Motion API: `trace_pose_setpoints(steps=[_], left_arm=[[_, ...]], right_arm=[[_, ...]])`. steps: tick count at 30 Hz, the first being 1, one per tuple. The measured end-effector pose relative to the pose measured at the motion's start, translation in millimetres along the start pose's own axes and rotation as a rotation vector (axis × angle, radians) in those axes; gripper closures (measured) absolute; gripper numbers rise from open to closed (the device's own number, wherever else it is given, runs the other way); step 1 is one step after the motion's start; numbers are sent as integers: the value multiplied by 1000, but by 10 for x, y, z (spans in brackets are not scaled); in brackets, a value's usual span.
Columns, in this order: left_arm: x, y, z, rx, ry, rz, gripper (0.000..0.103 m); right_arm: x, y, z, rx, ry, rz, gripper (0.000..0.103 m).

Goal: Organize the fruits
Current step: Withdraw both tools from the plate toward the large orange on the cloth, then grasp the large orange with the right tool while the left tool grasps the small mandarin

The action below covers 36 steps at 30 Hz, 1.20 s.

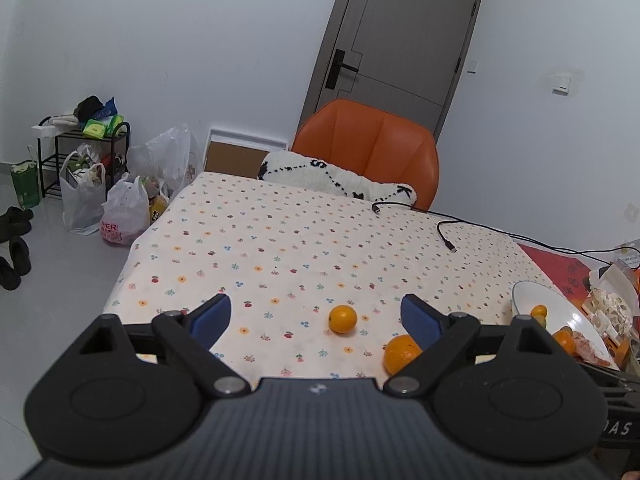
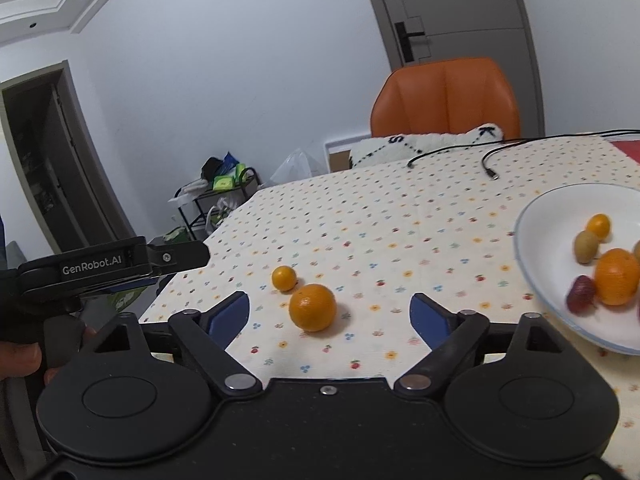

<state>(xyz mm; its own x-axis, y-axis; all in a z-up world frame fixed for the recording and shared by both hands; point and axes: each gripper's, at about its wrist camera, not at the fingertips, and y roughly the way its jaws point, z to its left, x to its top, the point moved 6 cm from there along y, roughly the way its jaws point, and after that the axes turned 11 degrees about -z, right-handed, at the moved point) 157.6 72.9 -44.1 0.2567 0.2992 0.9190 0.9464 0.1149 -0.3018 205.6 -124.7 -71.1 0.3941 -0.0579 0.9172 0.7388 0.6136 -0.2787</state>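
Both tongs, left (image 1: 316, 316) and right (image 2: 330, 314), gaped empty. Orange (image 2: 312, 307) near plate (image 2: 536, 216); plate cut off, fruit blurred.

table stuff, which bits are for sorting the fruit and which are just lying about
For the job:
- large orange
- small orange
- white bowl, already holding fruit
- left tongs and right tongs, both open

Just lying about:
- black cable
- orange chair
- plastic bags on the floor

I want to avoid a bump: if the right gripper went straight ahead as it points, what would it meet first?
Probably the larger orange, lying on the tablecloth between the right gripper's open fingers; depth is uncertain.
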Motion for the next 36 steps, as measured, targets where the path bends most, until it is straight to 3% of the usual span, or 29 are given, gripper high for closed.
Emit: trace_pose_setpoints(steps=[6,20,24,36], left_arm=[[-15,87,53,-9,12,0,17],[-91,326,75,-46,10,50,42],[-91,360,70,-50,19,53,44],[-170,547,-71,-58,78,84,47]], right_arm=[[-73,205,72,21,-5,40,26],[-144,543,121,37,-12,98,44],[-213,631,101,41,-4,121,67],[-136,545,-106,24,66,55,68]])
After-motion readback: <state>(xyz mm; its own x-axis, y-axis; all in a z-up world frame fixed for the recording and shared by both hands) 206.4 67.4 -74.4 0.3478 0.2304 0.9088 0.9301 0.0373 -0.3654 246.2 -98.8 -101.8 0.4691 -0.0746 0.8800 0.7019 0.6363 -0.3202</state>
